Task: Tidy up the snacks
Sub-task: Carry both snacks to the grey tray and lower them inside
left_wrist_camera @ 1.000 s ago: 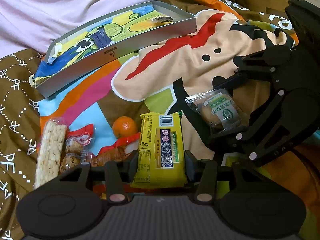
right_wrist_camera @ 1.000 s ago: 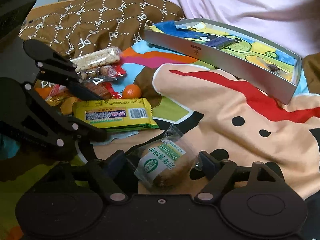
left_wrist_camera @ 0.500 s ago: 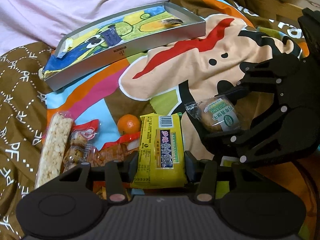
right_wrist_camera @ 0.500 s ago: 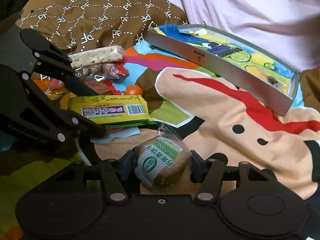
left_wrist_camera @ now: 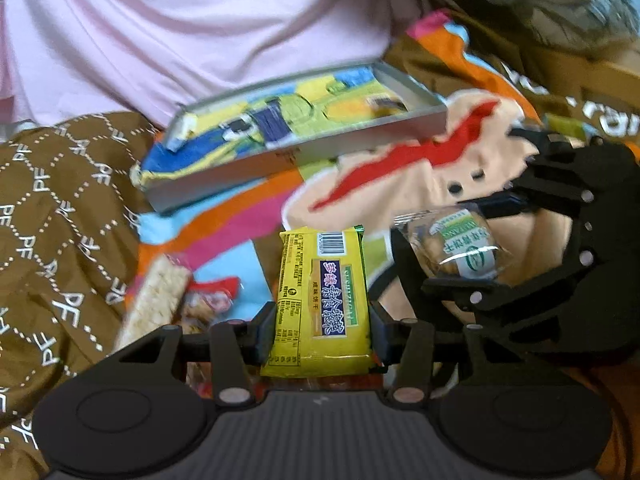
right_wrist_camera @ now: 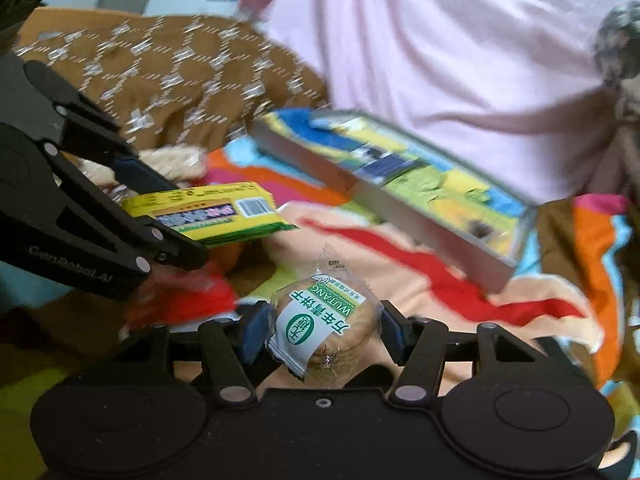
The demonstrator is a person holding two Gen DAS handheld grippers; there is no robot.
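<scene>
Since a second ago: both snacks raised off the blanket, tray larger and blurred in view, right jaws just closed

Left gripper clamped on yellow biscuit pack, lower centre; long axis running up the frame, barcode end away toward tray

Right gripper pinching round wrapped cake, lower centre; crimped end up

Best to carry level, keep squeeze steady, clear tray's near wall, lay pack lengthwise
</scene>
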